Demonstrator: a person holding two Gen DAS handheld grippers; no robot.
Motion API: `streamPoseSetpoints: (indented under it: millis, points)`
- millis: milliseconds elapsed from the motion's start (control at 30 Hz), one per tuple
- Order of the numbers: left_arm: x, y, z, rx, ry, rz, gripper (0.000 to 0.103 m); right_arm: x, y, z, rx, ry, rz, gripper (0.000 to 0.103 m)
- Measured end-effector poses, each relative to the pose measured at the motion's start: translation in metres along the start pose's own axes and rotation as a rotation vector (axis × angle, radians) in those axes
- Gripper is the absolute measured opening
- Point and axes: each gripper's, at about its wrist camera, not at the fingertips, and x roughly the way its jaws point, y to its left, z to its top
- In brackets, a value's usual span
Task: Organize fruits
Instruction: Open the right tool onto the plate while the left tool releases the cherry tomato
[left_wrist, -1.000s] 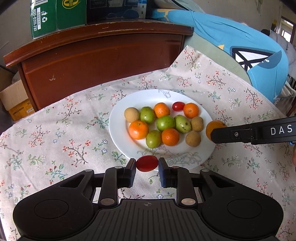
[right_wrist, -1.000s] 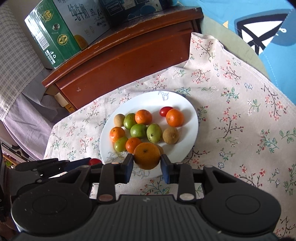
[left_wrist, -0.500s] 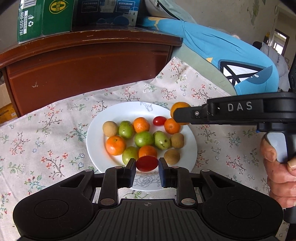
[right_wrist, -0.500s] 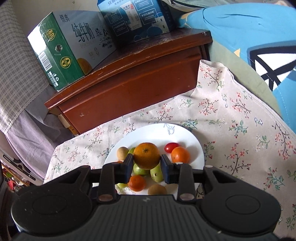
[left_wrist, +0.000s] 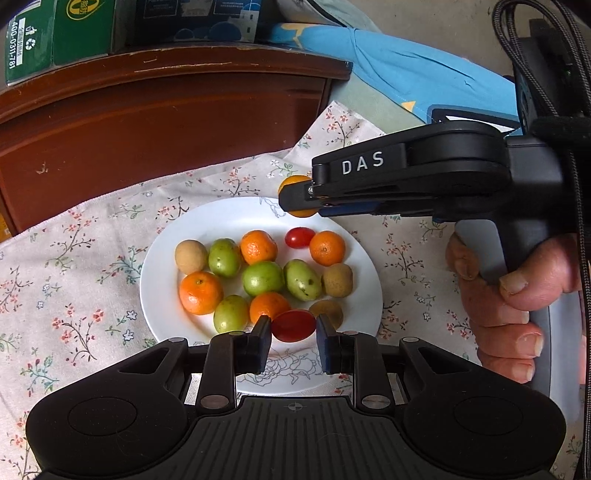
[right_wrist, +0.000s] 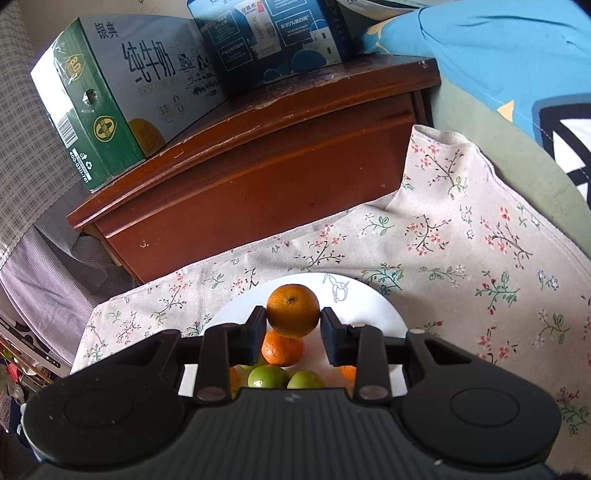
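Note:
A white plate (left_wrist: 162, 291) on a floral cloth holds several fruits: tangerines, green fruits, brown fruits and a cherry tomato (left_wrist: 299, 237). My left gripper (left_wrist: 293, 334) is shut on a red cherry tomato (left_wrist: 293, 325) above the plate's near part. My right gripper (right_wrist: 293, 325) is shut on a tangerine (right_wrist: 293, 310) and holds it over the plate's far rim (right_wrist: 384, 306). In the left wrist view the right gripper (left_wrist: 299, 195) reaches in from the right with that tangerine (left_wrist: 295, 181).
A dark wooden cabinet (left_wrist: 166, 122) stands right behind the cloth, with a green carton (right_wrist: 103, 110) and a blue carton (right_wrist: 269, 40) on top. A blue cushion (left_wrist: 406, 74) lies at the back right. The floral cloth (left_wrist: 66, 295) spreads around the plate.
My right gripper has carried the tangerine from the plate's right edge up to over its far rim. My left gripper has moved forward with the tomato, over the plate.

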Motion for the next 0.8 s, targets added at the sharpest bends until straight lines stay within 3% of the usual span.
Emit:
streamPoseSetpoints:
  millis: [500,600,667,800]
  points:
    - [0.008,0.003,0.001,-0.01,0.001,0.013,0.026,0.027,-0.001,0.002,-0.003,0.025,-0.002,0.036]
    - [0.005,0.004,0.002,-0.024,0.0,0.024,0.041,0.024,0.0,0.004,-0.007,0.019,-0.008,0.036]
    - [0.002,0.004,0.004,-0.026,-0.006,0.042,0.059,0.02,0.0,0.005,-0.004,0.017,-0.012,0.038]
    - [-0.002,0.003,0.007,-0.026,0.001,0.065,0.068,0.01,0.001,0.007,0.002,0.016,-0.034,0.043]
